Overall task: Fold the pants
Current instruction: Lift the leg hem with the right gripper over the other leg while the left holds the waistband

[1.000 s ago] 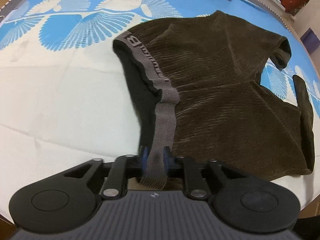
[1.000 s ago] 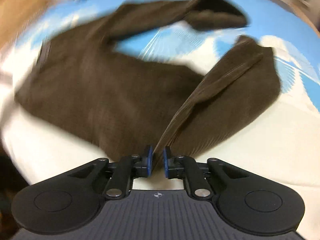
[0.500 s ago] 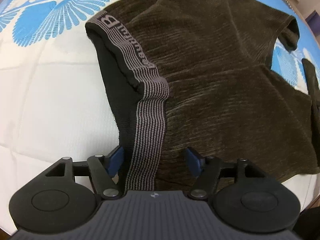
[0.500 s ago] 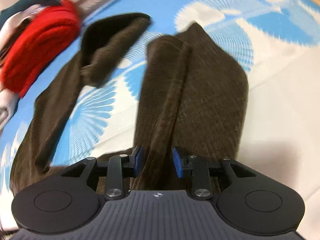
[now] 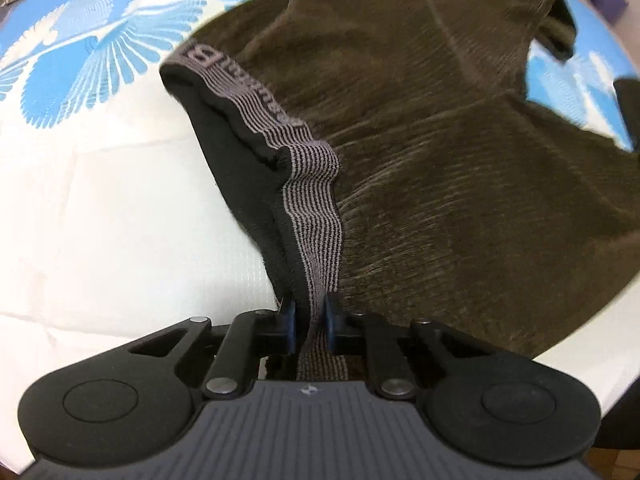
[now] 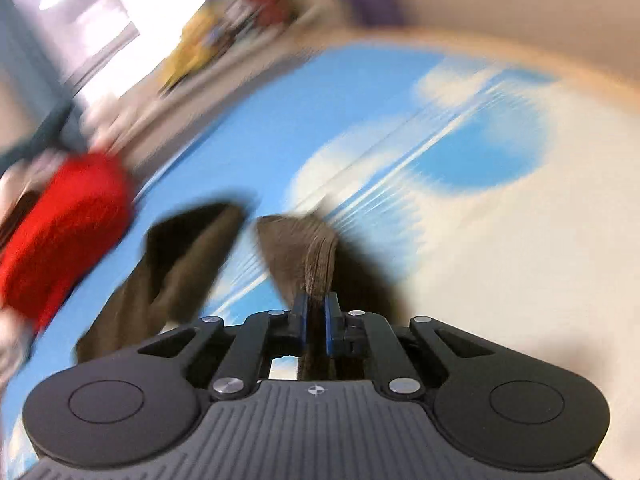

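Dark brown corduroy pants [image 5: 440,152] lie spread on a blue and white patterned bedspread [image 5: 100,208]. Their grey striped waistband [image 5: 312,192] runs from the upper left down into my left gripper [image 5: 309,320], which is shut on it. In the blurred right wrist view, my right gripper [image 6: 315,316] is shut on the end of one pant leg [image 6: 316,248] and holds it above the bedspread. The other leg [image 6: 176,256] lies to its left.
A red garment [image 6: 68,224] lies at the left in the right wrist view. The bed's wooden edge [image 6: 520,52] curves along the far right. Blurred coloured items and a purple box [image 6: 368,4] stand beyond the bed.
Both grippers were open around the fabric half a second ago and have shut on it. The right gripper has swung fast, lifting the leg end; its view is blurred.
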